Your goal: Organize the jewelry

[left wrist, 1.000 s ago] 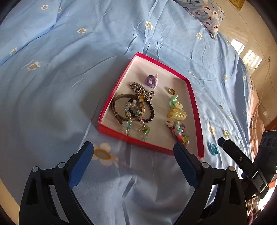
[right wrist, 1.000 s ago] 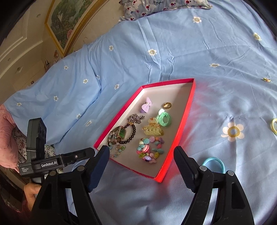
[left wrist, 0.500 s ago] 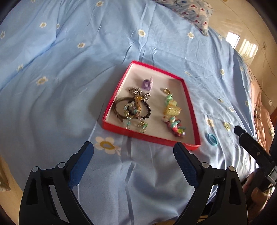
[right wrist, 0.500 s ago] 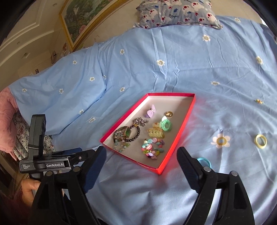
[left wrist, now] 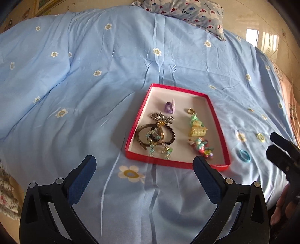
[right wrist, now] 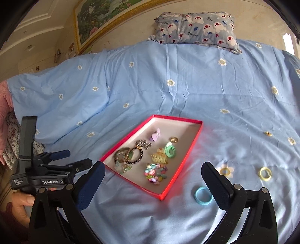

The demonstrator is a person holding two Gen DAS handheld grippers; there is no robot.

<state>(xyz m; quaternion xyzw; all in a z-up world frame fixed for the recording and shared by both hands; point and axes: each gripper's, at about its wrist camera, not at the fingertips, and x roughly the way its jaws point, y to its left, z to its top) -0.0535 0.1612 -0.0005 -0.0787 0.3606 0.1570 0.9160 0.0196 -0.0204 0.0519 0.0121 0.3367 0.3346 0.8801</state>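
Observation:
A red tray [left wrist: 174, 163] [right wrist: 180, 174] lies on the blue bedspread and holds several pieces: a purple clip [left wrist: 169, 107], a gold ring [left wrist: 190, 111], a dark bead bracelet [left wrist: 171, 135], a yellow claw clip [left wrist: 197, 131]. On the sheet right of the tray lie a blue hair tie [right wrist: 203, 195] [left wrist: 244, 155], a yellow hair tie [right wrist: 265, 173] and a small gold piece [right wrist: 268, 133]. My left gripper [left wrist: 144, 161] hovers before the tray's near edge, jaws opening, nothing between them. My right gripper [right wrist: 152, 167] hangs over the tray's near corner, jaws opening too, empty.
A patterned pillow [right wrist: 196, 26] lies at the head of the bed below a framed painting [right wrist: 105, 16]. Pink bedding [right wrist: 3, 105] hangs at the left edge. A person's hand [right wrist: 20, 204] holds the left gripper [right wrist: 75, 158] at the bed's near left.
Both grippers have drawn back and up from the tray, which now looks smaller and farther. Both views have rolled level. The right jaws have spread wider.

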